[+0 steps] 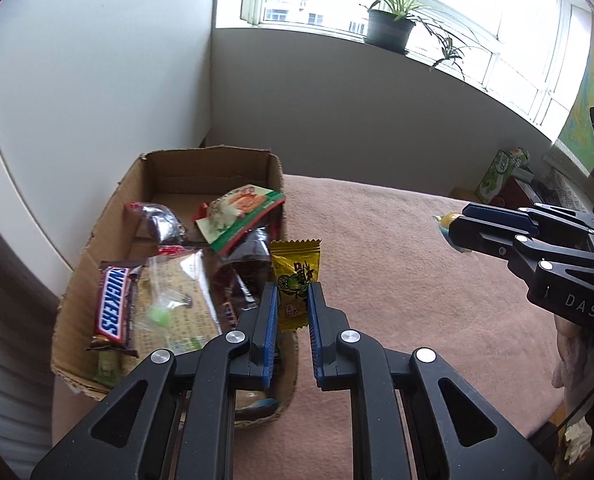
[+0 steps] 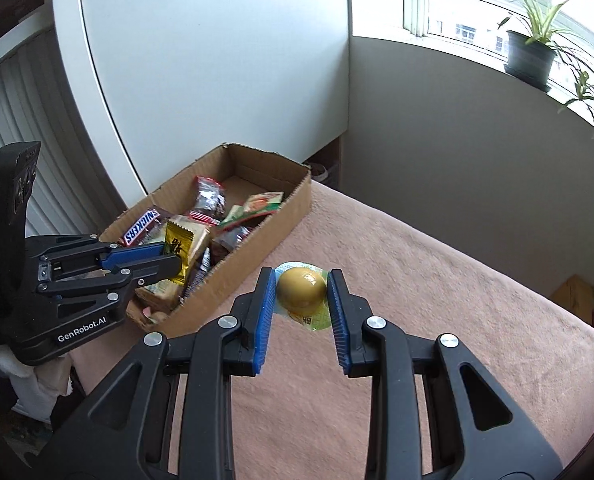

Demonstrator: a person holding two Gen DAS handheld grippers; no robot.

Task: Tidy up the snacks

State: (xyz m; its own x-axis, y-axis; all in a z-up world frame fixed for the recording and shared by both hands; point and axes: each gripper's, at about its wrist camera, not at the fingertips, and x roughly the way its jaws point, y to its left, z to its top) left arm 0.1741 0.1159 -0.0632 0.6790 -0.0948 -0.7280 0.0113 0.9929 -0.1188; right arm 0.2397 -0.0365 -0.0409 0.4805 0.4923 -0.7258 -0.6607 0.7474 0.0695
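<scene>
- Cardboard box (image 1: 97, 248) sitting at the edge of the pink blanket (image 1: 397, 280), already holding several snacks: Snickers bar (image 1: 112, 308), green-red pouch (image 1: 243, 216), dark wrapped packs (image 1: 163, 222), clear cracker pack (image 1: 177, 300).
- Left gripper (image 1: 293, 304) pinching the yellow candy sachet (image 1: 296, 280), holding it upright over the box's near-right rim; not yet dropped.
- Right gripper (image 2: 301, 296) clamping the golden egg-shaped snack (image 2: 301, 288) in its clear wrapper, hanging above the blanket just beside the box.
- Judging progress: most of it looking done; these two still needing to go in. No other loose snacks showing on the blanket.
</scene>
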